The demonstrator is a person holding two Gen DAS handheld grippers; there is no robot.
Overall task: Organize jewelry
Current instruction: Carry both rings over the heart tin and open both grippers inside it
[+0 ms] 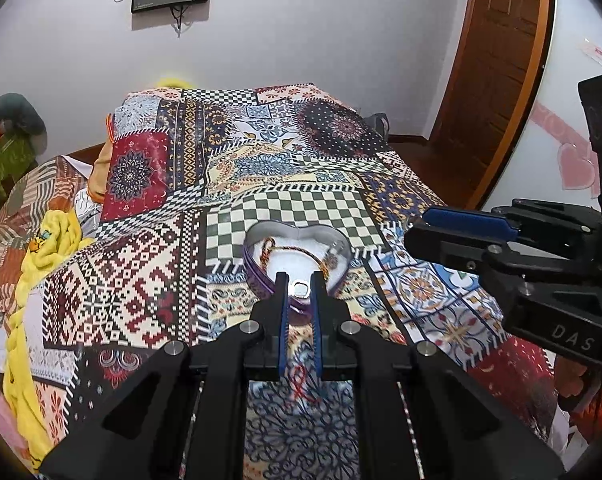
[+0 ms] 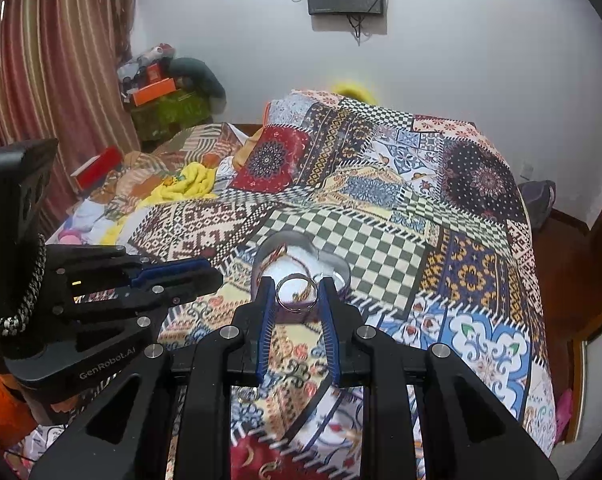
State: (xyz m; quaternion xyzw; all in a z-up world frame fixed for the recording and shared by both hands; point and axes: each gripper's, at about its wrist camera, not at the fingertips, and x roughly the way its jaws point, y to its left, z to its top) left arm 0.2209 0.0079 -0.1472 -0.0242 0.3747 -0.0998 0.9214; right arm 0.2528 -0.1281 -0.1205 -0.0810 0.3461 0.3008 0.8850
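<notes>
On the bed under a multicoloured patchwork-print bedspread (image 1: pixel 149 264), a heart-shaped silver tin with a white lining (image 1: pixel 257 236) sits mid-bed, with both tongs at its near edge: the right tongs (image 2: pixel 297 294) clamp a silver bangle (image 2: pixel 297 294), the left tongs (image 1: pixel 300 289) pinch a small silver ring (image 1: pixel 300 289).

Patchwork bedspread (image 1: pixel 285 200) multicoloured (green-white checks centre); heart tin (image 1: pixel 257 280) purple outside; blanket (image 1: pixel 57 236) yellow.

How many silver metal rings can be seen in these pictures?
2. One small silver metal ring is held in the left tool; one larger silver ring in the right tool. More may be hidden in the heart-shaped metal box.
</notes>
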